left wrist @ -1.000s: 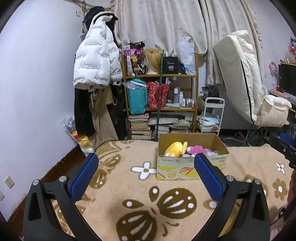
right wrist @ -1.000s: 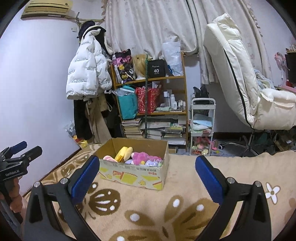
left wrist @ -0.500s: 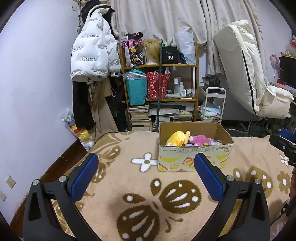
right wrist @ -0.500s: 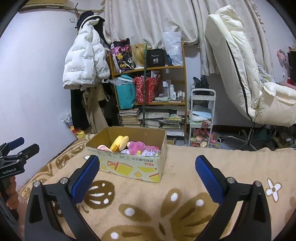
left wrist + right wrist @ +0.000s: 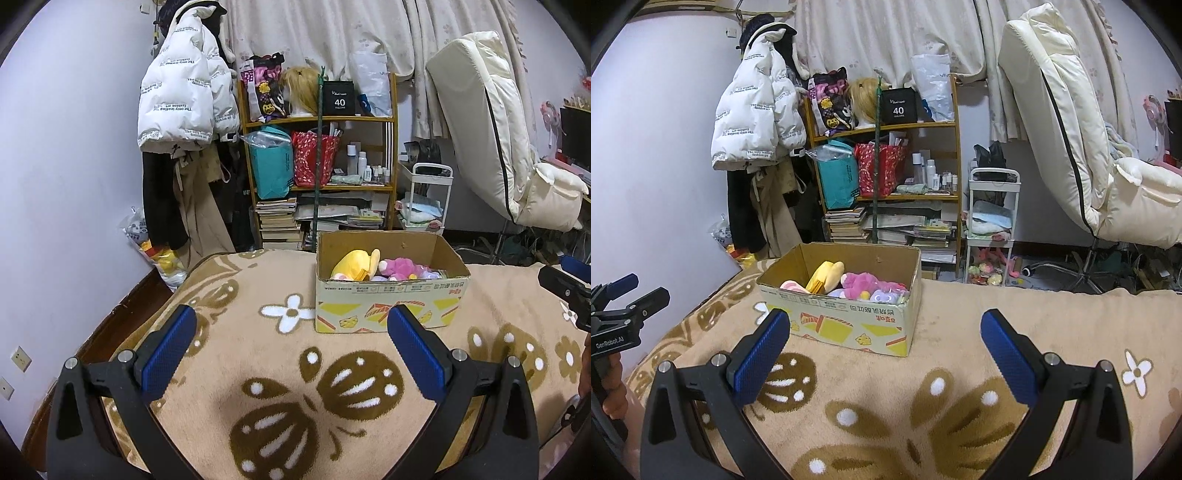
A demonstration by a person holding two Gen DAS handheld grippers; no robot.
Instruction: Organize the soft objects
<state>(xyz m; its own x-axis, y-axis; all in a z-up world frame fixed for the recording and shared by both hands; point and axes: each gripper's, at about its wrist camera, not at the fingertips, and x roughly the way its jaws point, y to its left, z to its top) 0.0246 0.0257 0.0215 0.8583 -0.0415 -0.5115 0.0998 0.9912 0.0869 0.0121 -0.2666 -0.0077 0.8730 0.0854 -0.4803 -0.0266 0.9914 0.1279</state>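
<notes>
Hovering above the patterned blanket (image 5: 258,354), both tools are facing the cardboard box (image 5: 388,306) that is holding the soft toys, and both are empty with their blue pads spread wide. From the left gripper (image 5: 291,343) the box is lying ahead at about one o'clock, with its printed long side running left to right across the view, so its long axis is sitting crosswise to the fingers. From the right gripper (image 5: 886,347) the same box (image 5: 849,325) is lying at about eleven o'clock and is showing a corner, its long side slanting away toward the upper left. Inside it, a yellow plush (image 5: 351,267) is leaning at the left end, touching a pink plush (image 5: 399,266) beside it, and a pale purple plush (image 5: 882,296) is resting against the near wall toward the right end. No loose toy is showing on the blanket in either view, so the collecting is looking largely done. Judging by the two views, the box is sitting between the tools and slightly nearer the left one, though fisheye distortion is making that uncertain. The bookshelf (image 5: 317,155) is standing well behind the box at twelve o'clock.
</notes>
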